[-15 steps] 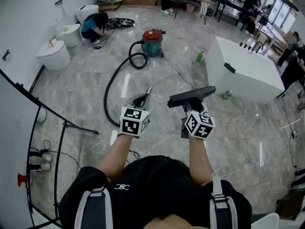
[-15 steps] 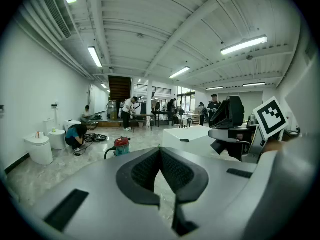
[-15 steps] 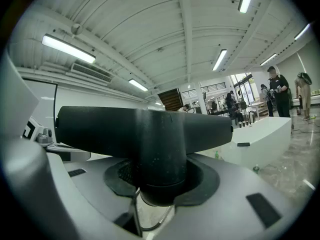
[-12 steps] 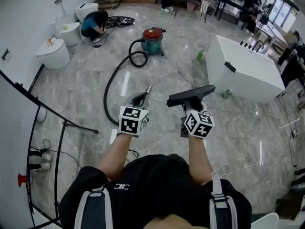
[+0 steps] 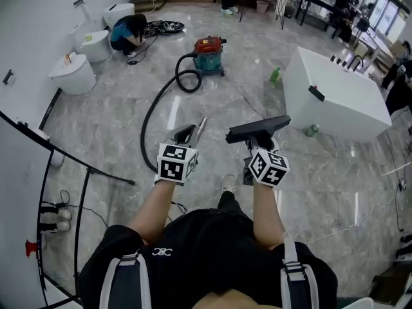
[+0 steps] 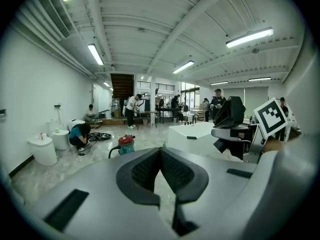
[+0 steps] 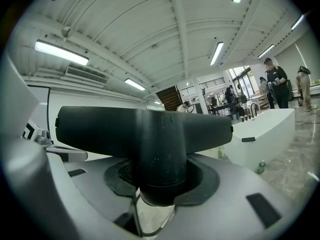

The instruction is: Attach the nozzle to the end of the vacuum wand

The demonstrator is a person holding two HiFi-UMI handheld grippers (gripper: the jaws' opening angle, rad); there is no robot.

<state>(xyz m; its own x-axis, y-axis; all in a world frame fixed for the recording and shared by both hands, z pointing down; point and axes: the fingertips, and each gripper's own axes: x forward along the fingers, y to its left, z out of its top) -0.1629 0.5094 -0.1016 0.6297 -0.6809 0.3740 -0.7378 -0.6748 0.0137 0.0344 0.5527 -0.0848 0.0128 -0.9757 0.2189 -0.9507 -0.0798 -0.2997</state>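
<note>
A black T-shaped nozzle [image 5: 257,129] is held up in front of me with my right gripper [image 5: 259,141] shut on its round neck; in the right gripper view the nozzle [image 7: 145,129] fills the middle, its wide head lying crosswise above the jaws. To its left my left gripper [image 5: 193,130] is shut with nothing between its pads [image 6: 172,171]. On the floor beyond stands the red and teal vacuum [image 5: 207,53], and its black hose [image 5: 158,105] curls toward me and runs under the left gripper. I cannot make out the wand's end.
A white bathtub [image 5: 335,95] stands at the right, with a green bottle [image 5: 275,76] and a can [image 5: 312,131] by it. White toilets [image 5: 74,73] line the left wall, where a person crouches [image 5: 125,34]. Black curved rails [image 5: 84,166] stand at my left.
A shoe has come into view on the floor below the grippers. Both grippers keep nearly the same places, and the nozzle stays in the right one.
</note>
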